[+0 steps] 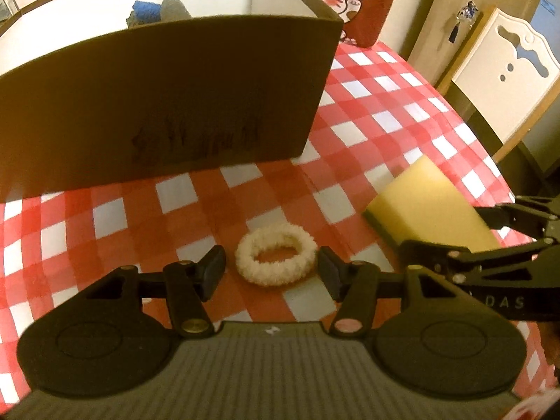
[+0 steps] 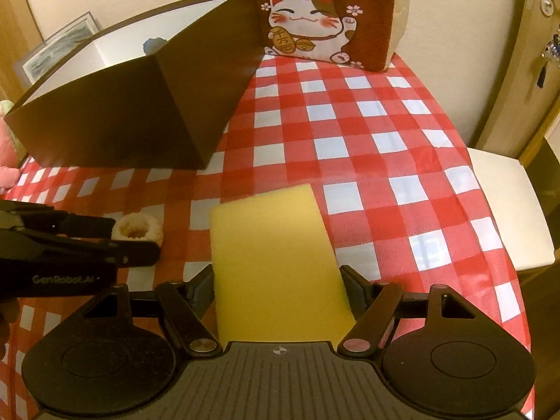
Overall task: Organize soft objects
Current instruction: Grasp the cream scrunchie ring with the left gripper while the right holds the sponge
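Observation:
A white fluffy scrunchie (image 1: 276, 260) lies on the red-and-white checked tablecloth (image 1: 367, 105). My left gripper (image 1: 271, 266) stands open around it, with a small gap at each pad. From the right wrist, the scrunchie (image 2: 138, 231) shows between the left gripper's (image 2: 133, 239) fingers. A yellow sponge (image 2: 273, 255) with a dark underside sits deep between the jaws of my right gripper (image 2: 280, 287), both pads against its sides. In the left wrist view the sponge (image 1: 430, 206) and the right gripper (image 1: 451, 231) are at the right. A dark brown box (image 1: 175, 105) stands behind.
The box (image 2: 122, 105) has a white inside and holds blue and grey cloths (image 1: 154, 10). A red cushion with a lucky-cat picture (image 2: 308, 17) leans at the table's far end. Something pink and plush (image 2: 7, 161) peeks in at the left. A white chair (image 2: 507, 203) stands on the right.

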### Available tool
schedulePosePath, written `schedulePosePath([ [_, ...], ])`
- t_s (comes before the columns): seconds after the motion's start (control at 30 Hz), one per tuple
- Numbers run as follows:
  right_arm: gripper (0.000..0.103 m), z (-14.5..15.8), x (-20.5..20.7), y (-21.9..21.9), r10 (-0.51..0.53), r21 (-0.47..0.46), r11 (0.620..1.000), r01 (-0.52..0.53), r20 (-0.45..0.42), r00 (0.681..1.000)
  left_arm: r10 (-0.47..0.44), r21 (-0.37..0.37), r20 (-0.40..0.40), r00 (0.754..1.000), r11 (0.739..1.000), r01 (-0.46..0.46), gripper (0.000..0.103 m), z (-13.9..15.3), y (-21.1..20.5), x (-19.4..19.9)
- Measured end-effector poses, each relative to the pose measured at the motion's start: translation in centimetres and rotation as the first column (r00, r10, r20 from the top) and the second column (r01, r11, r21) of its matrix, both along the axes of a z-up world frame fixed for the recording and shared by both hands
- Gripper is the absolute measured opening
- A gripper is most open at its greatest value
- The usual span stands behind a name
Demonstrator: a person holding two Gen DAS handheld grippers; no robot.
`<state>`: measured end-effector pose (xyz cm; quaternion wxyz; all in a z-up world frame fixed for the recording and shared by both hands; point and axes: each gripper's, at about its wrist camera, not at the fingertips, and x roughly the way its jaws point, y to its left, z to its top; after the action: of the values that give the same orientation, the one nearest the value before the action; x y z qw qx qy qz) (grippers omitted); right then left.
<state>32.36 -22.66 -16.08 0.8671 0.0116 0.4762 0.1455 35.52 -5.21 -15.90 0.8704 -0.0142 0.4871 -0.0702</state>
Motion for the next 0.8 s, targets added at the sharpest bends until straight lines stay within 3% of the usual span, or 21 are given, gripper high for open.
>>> schedulePosePath([
  [0.2,0.074,0.0,0.2,0.0,0.012,0.002,1.000,-0.012,-0.011,1.000,-0.015,0.030,0.026,1.000,0.999,0.014,0.027,0.0,-0.1,-0.4],
  [0.3,0.074,0.0,0.4,0.1,0.020,-0.003,1.000,-0.020,-0.015,1.000,0.007,0.026,0.020,1.000,1.000,-0.007,0.020,0.1,0.4,-0.7],
  [0.8,0.072,1.3,-2.1,3.2,0.161,0.032,0.986,-0.161,0.029,0.987,0.122,0.048,-0.022,0.992,0.992,-0.121,0.019,0.6,4.3,-6.6],
])
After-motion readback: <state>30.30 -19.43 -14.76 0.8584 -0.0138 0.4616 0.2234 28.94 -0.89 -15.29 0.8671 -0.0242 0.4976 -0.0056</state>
